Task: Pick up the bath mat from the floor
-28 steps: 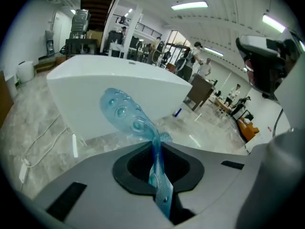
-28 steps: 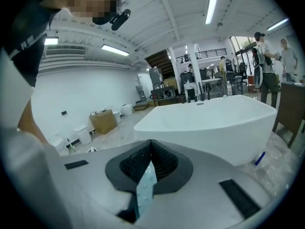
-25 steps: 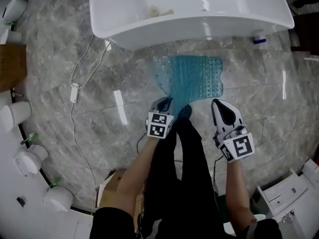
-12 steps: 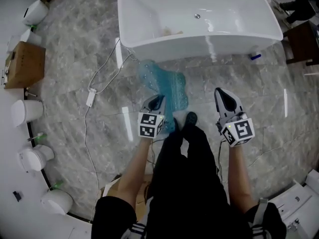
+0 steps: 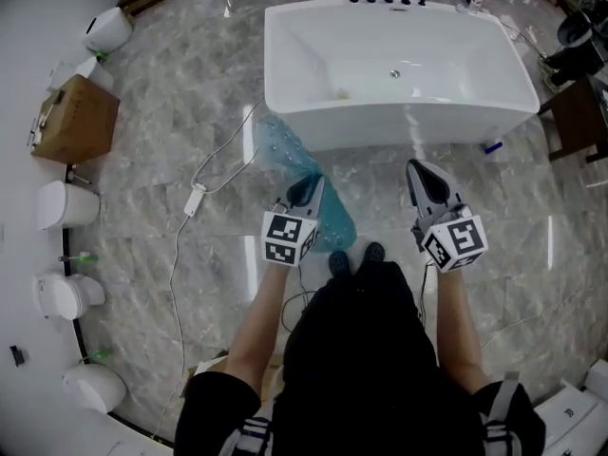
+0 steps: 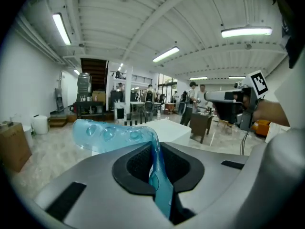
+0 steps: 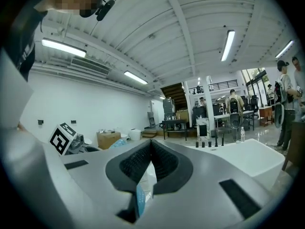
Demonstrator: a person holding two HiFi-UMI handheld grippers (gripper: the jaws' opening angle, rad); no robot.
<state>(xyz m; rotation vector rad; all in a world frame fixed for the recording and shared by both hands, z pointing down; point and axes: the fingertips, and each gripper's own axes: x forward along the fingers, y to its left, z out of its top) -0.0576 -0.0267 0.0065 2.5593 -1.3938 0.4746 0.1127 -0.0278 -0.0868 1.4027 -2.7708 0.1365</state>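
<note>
The bath mat [image 5: 331,221] is translucent blue with bubble-like suction cups. It hangs crumpled from my left gripper [image 5: 309,190], which is shut on its edge; the far end trails toward the floor by the tub at the mat's tip [image 5: 274,139]. In the left gripper view the mat [image 6: 112,135] runs between the closed pads of the left gripper [image 6: 153,148] and folds off to the left. My right gripper [image 5: 425,180] is held level beside it, shut with nothing held. In the right gripper view the right gripper [image 7: 151,144] shows its pads meeting.
A white bathtub [image 5: 475,112] stands just ahead. A white cable with an adapter [image 5: 194,199] snakes over the marble floor to the left. A cardboard box [image 5: 78,119] and toilets [image 5: 63,203] line the left wall. A dark stool [image 5: 578,114] is at the right. The person's shoes [image 5: 353,255] are below the mat.
The mat lay flat before the tub; now it is lifted and hangs bunched from the left gripper. The head view has risen and both grippers came up with it.
</note>
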